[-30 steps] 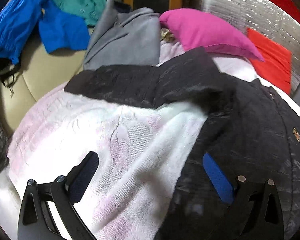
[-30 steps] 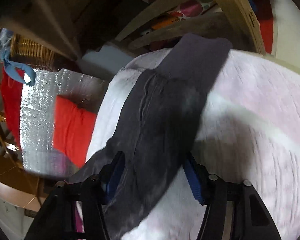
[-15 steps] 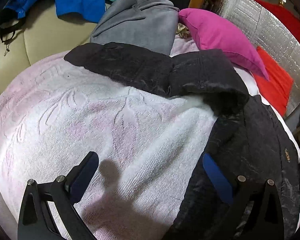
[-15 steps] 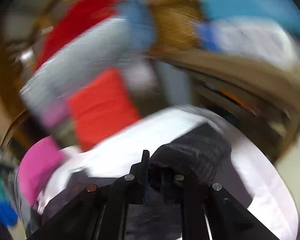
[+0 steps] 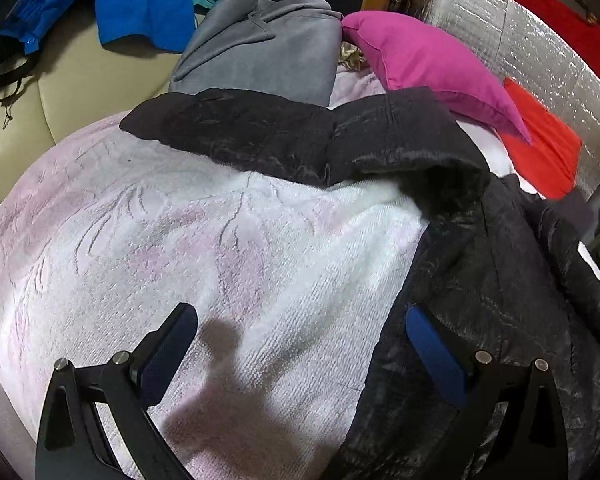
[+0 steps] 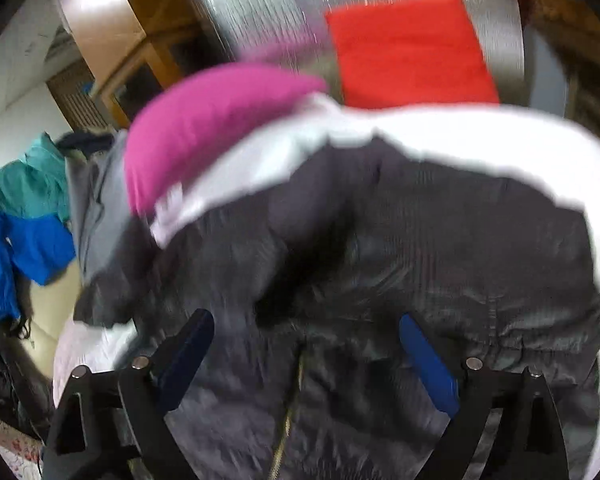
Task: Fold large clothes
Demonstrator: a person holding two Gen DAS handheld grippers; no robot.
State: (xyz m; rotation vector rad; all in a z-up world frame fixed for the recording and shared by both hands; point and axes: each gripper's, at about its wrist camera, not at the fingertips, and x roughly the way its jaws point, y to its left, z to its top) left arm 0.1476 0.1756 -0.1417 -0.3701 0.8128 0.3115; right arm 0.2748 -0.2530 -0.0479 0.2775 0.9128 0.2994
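Your left tongs gape over the blanket; your right tongs are opening (empty) above the jacket.

My right wrist view smears with motion, blurring the black jacket and pink pillow, while my left view's edge cuts off the jacket's lower right part.

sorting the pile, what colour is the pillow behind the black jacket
Bright pink, a magenta shade. The pillow shows best in the left wrist view, behind the jacket.
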